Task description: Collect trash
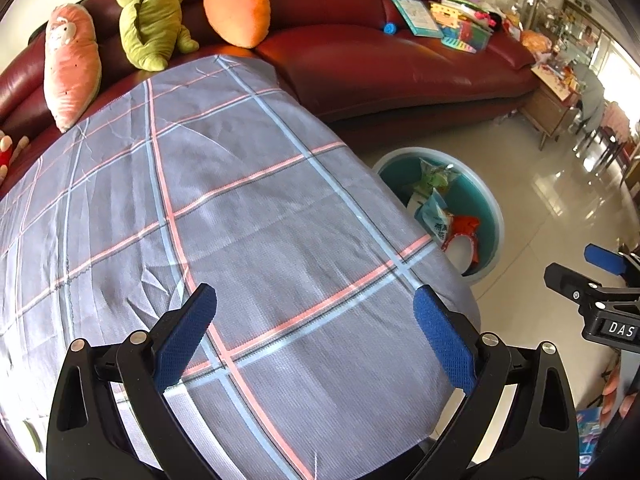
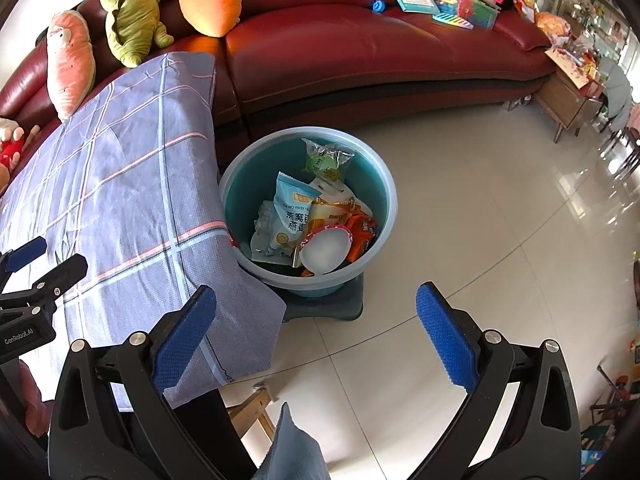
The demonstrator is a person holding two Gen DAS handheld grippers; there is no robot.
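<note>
Both grippers, left gripper (image 1: pixel 316 336) and right gripper (image 2: pixel 316 336), gape empty.

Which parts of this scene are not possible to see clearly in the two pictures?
- Bottom of the teal basin: right wrist view, covered by wrappers and a white paper bowl.
- Near part of the basin: left wrist view, cut off by the checked tablecloth.
- Under the table: both views, cloth hides it.
- Shelf items far right: too small, blurred.

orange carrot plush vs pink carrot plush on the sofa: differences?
The orange carrot plush is bright orange, fat and round; the pink carrot plush is pale pink, slimmer, with a face near its top. The orange one sits nearer the sofa corner. Both lean on the backrest, tips down.
</note>
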